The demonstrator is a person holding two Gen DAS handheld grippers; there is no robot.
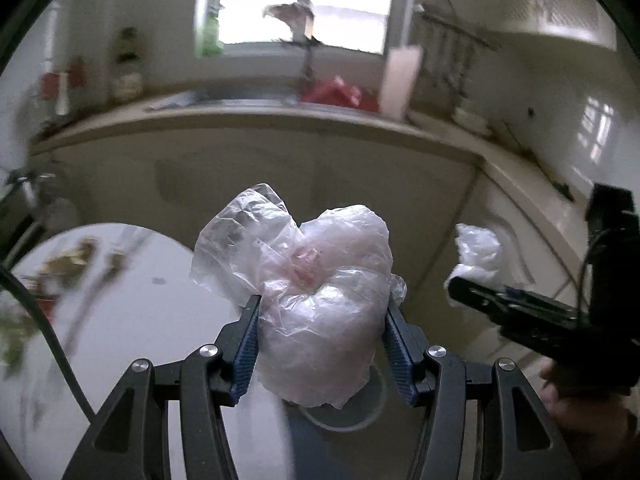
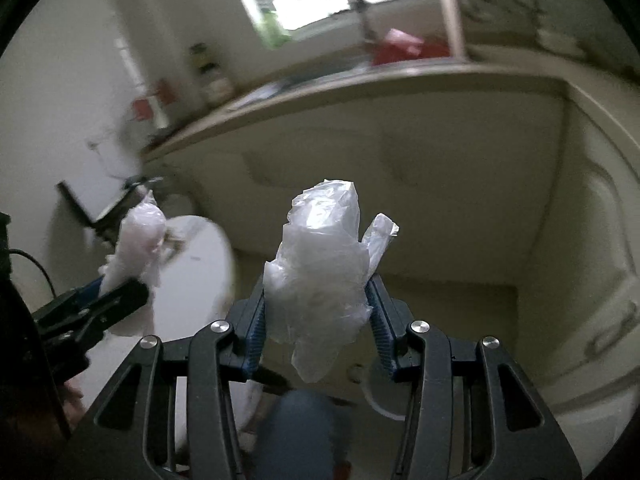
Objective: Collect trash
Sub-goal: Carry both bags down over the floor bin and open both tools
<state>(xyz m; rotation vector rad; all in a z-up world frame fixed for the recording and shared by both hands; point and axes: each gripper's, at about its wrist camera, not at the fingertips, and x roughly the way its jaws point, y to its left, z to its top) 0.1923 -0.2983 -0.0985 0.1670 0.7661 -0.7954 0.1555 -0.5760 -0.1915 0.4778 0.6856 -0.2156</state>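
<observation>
Window (image 1: 304, 0), counter (image 1: 256, 120), round table (image 1: 132, 280)

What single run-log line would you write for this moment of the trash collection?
left tool: shut on pinkish plastic wad | right tool: shut on clear plastic wad | both held in the air facing kitchen counter

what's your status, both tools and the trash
Left tool shut on pinkish bag wad. Right tool shut on clear bag wad. Nothing blocking.

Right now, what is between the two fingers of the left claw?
A crumpled clear plastic bag, with something pinkish inside, fills the gap; both blue pads of the left claw press on it. The left wrist view shows this.
</observation>
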